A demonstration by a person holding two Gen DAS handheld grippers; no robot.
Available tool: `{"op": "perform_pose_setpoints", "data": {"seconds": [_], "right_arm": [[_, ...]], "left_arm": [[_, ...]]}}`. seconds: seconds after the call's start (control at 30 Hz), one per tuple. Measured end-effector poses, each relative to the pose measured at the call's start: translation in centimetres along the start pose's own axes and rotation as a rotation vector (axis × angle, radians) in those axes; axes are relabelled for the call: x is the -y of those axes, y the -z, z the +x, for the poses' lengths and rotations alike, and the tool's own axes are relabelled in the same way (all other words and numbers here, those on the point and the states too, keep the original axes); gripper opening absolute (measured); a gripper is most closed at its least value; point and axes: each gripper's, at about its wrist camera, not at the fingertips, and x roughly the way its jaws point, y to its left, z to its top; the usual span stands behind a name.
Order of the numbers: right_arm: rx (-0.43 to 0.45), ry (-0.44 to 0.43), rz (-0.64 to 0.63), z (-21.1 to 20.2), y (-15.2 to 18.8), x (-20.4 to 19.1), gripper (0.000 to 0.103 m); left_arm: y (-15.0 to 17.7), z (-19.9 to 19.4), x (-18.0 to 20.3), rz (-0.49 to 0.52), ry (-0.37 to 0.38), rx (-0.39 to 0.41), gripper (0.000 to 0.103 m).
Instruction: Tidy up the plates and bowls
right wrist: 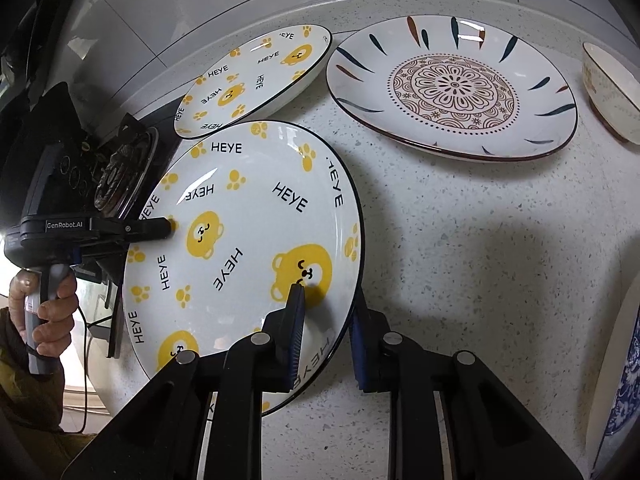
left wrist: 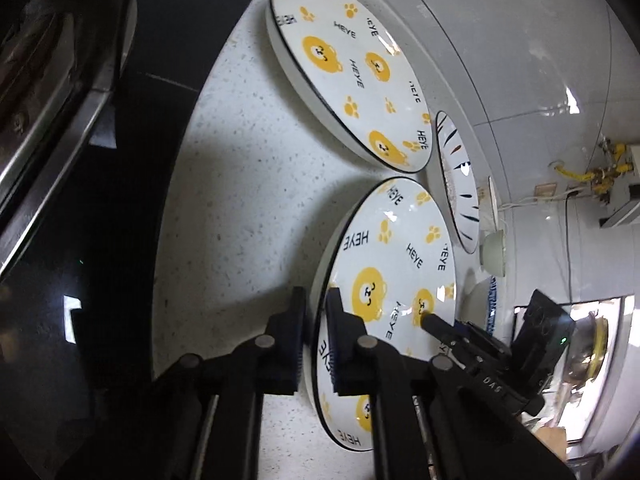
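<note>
the near bear plate (right wrist: 240, 240) — white, dark-rimmed, printed with yellow bears, paw marks and "heye" — sits over the speckled bench (right wrist: 460, 260), gripped from two sides. the right gripper (right wrist: 326, 320) has its jaws clenched on the plate's near right rim, one finger on the printed face, the other under the outer edge. the left gripper (left wrist: 314, 320) is clamped on the opposite rim in the same way, one finger outside the edge and one on the face; in the right wrist view it reaches in from the left, with a person's hand (right wrist: 44, 308) wrapped around its grey handle.

a second bear plate (right wrist: 256, 80) lies just behind the first, near the tiled wall, beside a black cooktop (left wrist: 100, 240). to its right rests a flower-pattern plate (right wrist: 452, 84) with a brown mandala centre and dark dashes around the rim, its edge close to the second bear plate. a pale bowl (right wrist: 612, 92) sits further right, apart from it — and a blue-patterned dish (right wrist: 624, 380) shows at the far right edge, mostly cut off.
</note>
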Motion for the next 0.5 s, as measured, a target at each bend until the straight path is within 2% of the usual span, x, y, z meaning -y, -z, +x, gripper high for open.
{"op": "perform_pose_setpoints", "data": {"seconds": [0.23, 0.5], "right_arm": [[0.019, 0.005, 0.000, -0.5, -0.2, 0.0, 0.018], [0.065, -0.022, -0.033, -4.5, 2.2, -1.4, 0.017]], "left_arm": [[1.2, -0.5, 0.6, 0.021, -0.048, 0.053, 0.009], [5.1, -3.6, 3.2, 0.067, -0.049, 0.099, 0.009]]}}
